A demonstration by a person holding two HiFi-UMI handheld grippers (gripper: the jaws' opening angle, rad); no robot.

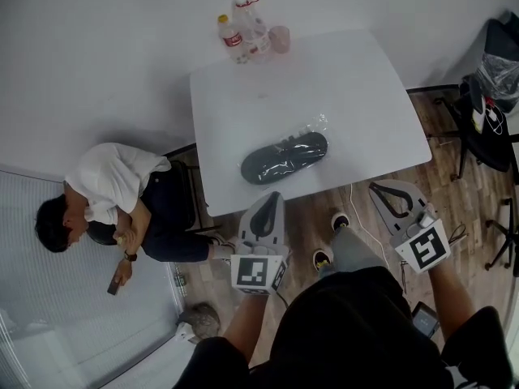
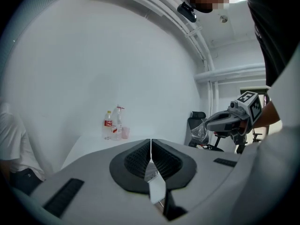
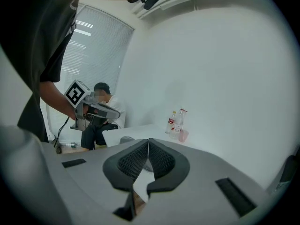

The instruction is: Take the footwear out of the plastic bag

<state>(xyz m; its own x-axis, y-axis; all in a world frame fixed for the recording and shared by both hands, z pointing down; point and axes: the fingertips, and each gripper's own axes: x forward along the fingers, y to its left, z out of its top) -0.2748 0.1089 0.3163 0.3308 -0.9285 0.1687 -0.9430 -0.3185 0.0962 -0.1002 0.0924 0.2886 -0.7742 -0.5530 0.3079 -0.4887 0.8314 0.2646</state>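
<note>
While it lies wholly inside the clear plastic bag (image 1: 315,126), the dark footwear (image 1: 284,158) rests flat on the white bench (image 1: 340,79). In the head view it sits toward the bench's six o'clock edge, its length running from eight o'clock to two o'clock. The bag's loose end crumples past the two o'clock tip.

Neither tool touches bag or footwear. The left tool (image 1: 273,196) hangs at the bench's near edge, at about six o'clock from the footwear, pointing toward twelve. The left gripper view shows its jaws pressed together with nothing between them. The right tool (image 1: 378,188) is off the bench over the wooden floor (image 1: 312,217), at about four o'clock from the footwear and farther from it. Its jaws are likewise closed and empty in the right gripper view.

At the bench's eleven o'clock corner stand two bottles (image 1: 242,32) with a pink cup (image 1: 280,38) just beside them. At nine o'clock from the bench a person in a white top (image 1: 113,186) sits hunched, a phone (image 1: 113,285) in one hand. At three o'clock stands a dark chair (image 1: 485,112) with bags on it.
</note>
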